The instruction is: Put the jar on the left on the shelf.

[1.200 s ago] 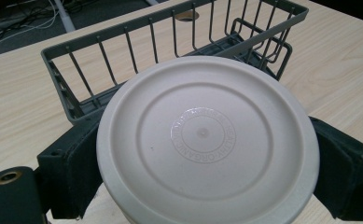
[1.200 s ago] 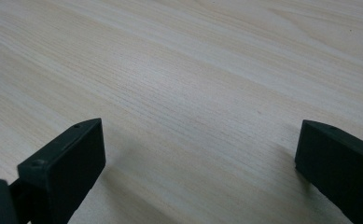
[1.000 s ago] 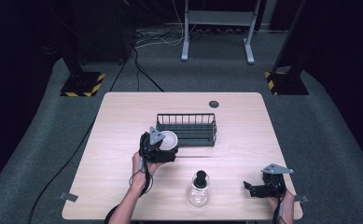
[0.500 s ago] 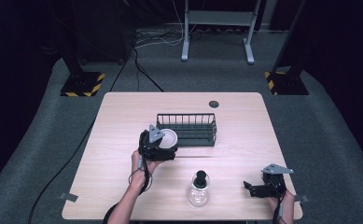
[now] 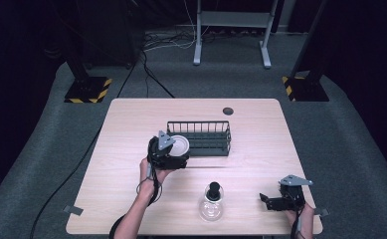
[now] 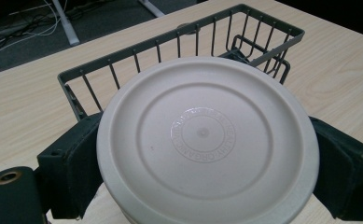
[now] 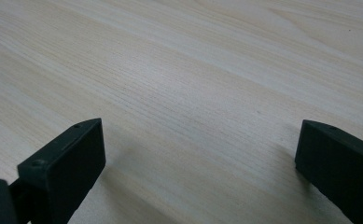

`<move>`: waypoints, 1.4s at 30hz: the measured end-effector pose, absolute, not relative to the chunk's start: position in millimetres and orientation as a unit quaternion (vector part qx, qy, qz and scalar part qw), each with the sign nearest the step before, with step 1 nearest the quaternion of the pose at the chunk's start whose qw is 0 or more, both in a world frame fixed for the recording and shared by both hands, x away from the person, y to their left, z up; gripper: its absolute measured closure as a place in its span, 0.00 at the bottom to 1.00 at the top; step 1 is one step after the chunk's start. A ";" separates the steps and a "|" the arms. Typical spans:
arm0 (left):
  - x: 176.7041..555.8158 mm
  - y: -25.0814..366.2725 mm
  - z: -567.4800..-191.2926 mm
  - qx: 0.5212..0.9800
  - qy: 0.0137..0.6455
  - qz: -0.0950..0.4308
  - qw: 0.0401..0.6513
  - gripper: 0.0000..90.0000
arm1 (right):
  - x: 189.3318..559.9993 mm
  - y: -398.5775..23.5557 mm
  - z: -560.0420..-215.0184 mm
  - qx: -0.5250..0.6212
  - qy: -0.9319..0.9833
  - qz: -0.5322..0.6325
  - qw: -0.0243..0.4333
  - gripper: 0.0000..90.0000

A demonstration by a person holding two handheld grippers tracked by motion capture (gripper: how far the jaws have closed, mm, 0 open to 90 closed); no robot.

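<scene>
Beside the wire basket (image 5: 199, 137) on the worktop (image 5: 260, 149), the left gripper (image 5: 173, 151) is clasping a white round lid (image 6: 207, 140) between its fingers. Nearer, a glass flask (image 5: 211, 203) is standing; the right gripper (image 5: 276, 200) is resting, fingers spread wide.

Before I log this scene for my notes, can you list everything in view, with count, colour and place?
Table: one, light wood, centre of the room.
Wire basket: one, dark grey, mid-table.
Round lid: one, off-white, held at the basket's left end.
Glass jar: one, clear with a black stopper, near front edge.
Round spot: one, dark, far edge of the table.
Weighted stand bases: two, black with yellow stripes, on the floor behind.
Left tongs: black, shut on the lid.
Right tongs: black, open, front right corner.
</scene>
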State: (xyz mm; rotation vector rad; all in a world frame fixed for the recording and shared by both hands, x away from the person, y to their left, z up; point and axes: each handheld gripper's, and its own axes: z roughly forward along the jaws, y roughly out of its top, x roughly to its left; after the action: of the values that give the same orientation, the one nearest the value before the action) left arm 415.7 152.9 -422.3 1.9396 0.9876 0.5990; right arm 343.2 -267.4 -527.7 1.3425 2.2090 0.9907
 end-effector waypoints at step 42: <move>432.4 151.1 -388.4 0.772 0.388 0.255 0.434 0.11 | 343.3 -267.4 -527.7 0.477 0.784 0.351 0.186 0.01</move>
State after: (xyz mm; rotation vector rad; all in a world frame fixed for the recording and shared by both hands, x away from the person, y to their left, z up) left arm 432.4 151.1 -388.4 1.9229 0.9673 0.6361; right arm 343.3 -267.4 -527.7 1.3421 2.2084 0.9885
